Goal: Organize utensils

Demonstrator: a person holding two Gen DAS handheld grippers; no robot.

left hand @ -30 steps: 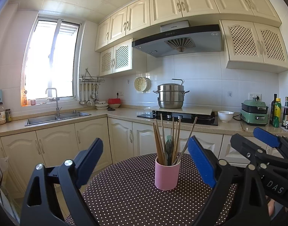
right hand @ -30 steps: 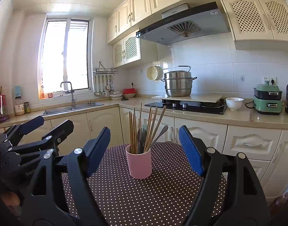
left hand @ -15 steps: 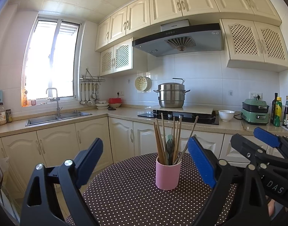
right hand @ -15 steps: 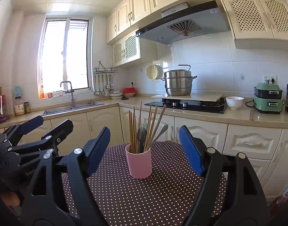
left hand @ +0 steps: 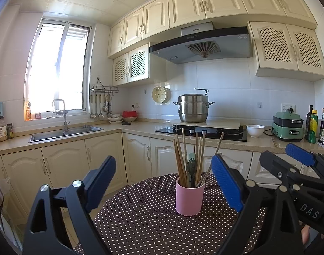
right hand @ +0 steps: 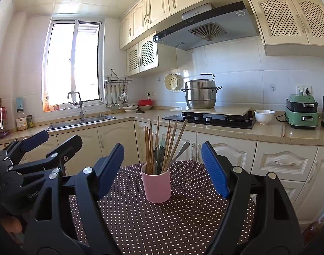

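My 2 grippers hover apart from the pink cup (right hand: 156,186) of chopsticks (right hand: 149,146) and cutlery at 12 o'clock on the dotted table (right hand: 162,223); sorting looks either finished or unstarted. Left gripper (left hand: 164,182) and right gripper (right hand: 163,167) spread wide, empty; next, pinching 1 utensil.

Matt pink cup (left hand: 189,198) – wooden chopsticks (left hand: 180,162)

Home kitchen: sink (left hand: 66,132), hob (left hand: 201,132), range hood (left hand: 202,44), cabinets (left hand: 187,8).
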